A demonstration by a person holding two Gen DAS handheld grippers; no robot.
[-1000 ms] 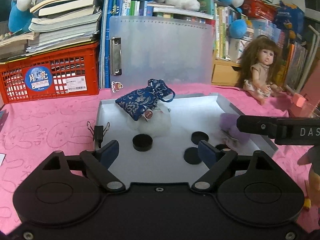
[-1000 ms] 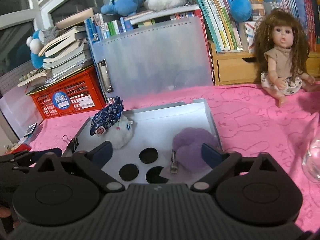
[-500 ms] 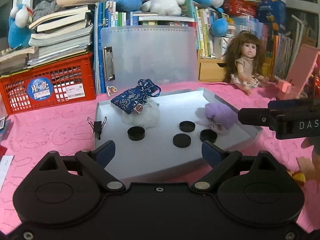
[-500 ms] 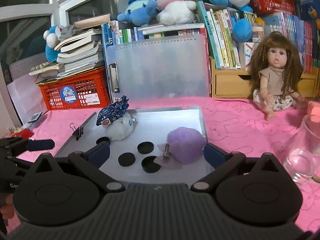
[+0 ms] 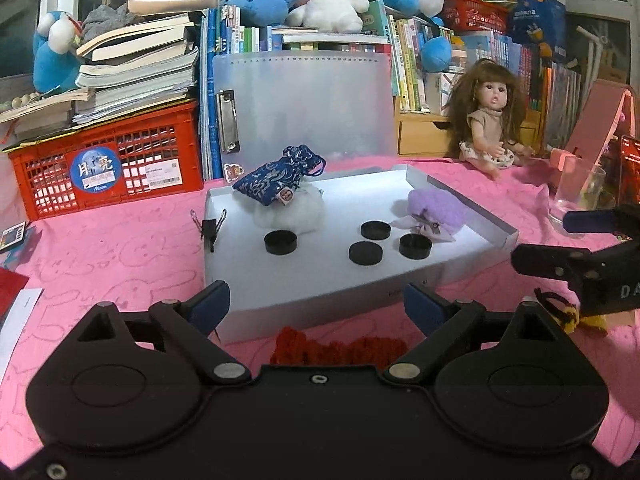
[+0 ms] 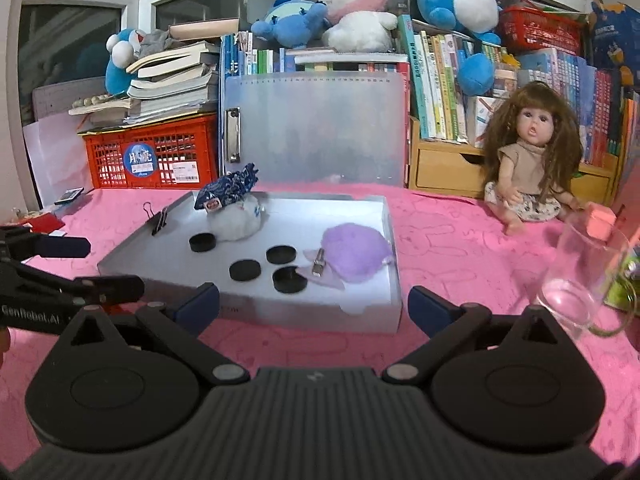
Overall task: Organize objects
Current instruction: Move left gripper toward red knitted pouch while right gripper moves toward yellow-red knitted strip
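A shallow white tray (image 5: 320,280) (image 6: 280,312) sits on the pink cloth. In it lie a blue patterned pouch (image 5: 278,178) (image 6: 228,192) on a white fluffy ball (image 5: 288,212) (image 6: 236,224), a purple pompom hair clip (image 5: 434,210) (image 6: 352,252) and several black round caps (image 5: 281,242) (image 6: 245,270). My left gripper (image 5: 318,308) is open and empty in front of the tray, over a red fuzzy thing (image 5: 340,350). My right gripper (image 6: 314,308) is open and empty, at the tray's near edge.
A black binder clip (image 5: 210,226) (image 6: 158,220) grips the tray's left rim. A glass cup (image 6: 584,276) (image 5: 576,196) stands right of the tray. A doll (image 6: 528,168), a red crate (image 5: 108,164), a clipboard (image 5: 304,108) and books line the back.
Both grippers have pulled back from over the tray toward the near side. The tray's front wall and the red fuzzy thing have come into view. Both stay open.
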